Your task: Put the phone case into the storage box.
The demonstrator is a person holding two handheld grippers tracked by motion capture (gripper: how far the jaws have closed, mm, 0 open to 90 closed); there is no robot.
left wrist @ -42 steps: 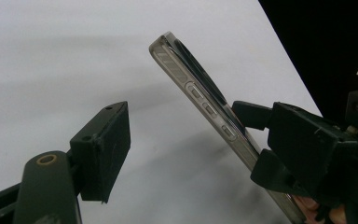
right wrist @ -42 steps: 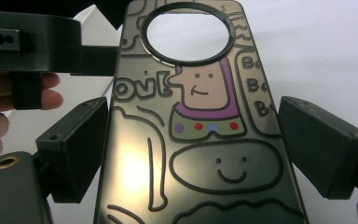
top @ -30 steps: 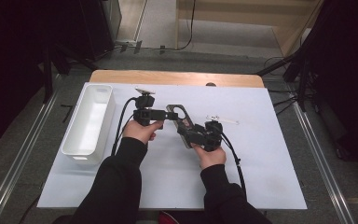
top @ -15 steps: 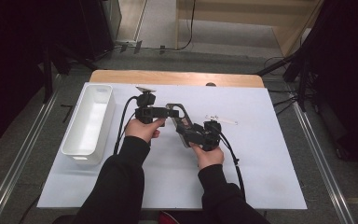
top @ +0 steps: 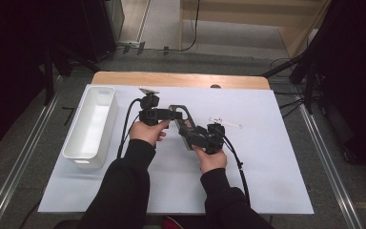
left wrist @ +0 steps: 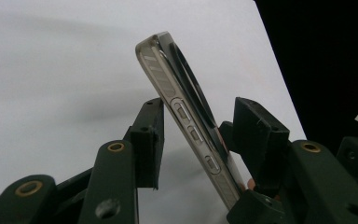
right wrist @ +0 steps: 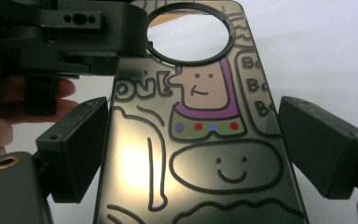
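White sheet over a wooden table (top: 181, 79), dark room all round, and an empty-looking white plastic bin (top: 89, 125) sitting off to the person's left.

Mid-table, both hands have a clear phone case (top: 181, 117) up off the sheet between them. My read is it's being passed or steadied from two ends, which is why the tools meet nose to nose. The left gripper (top: 169, 114) comes in from the side and the right gripper (top: 190, 134) from below.

From above the case is just a thin greyish frame. The right gripper view is where you get the back: cartoon figure, smiley, bubble lettering, big round camera cutout. Its jaws sit either side of the case (right wrist: 200, 135) with a visible gap on the right, so I'd call them released, not biting.

The left gripper view shows the case (left wrist: 186, 126) edge-on, side buttons visible, with one pad pressed on it and the other apart. Whether that's a real grasp, can't tell.

Some small white bits (top: 224, 122) lie just past the right hand.
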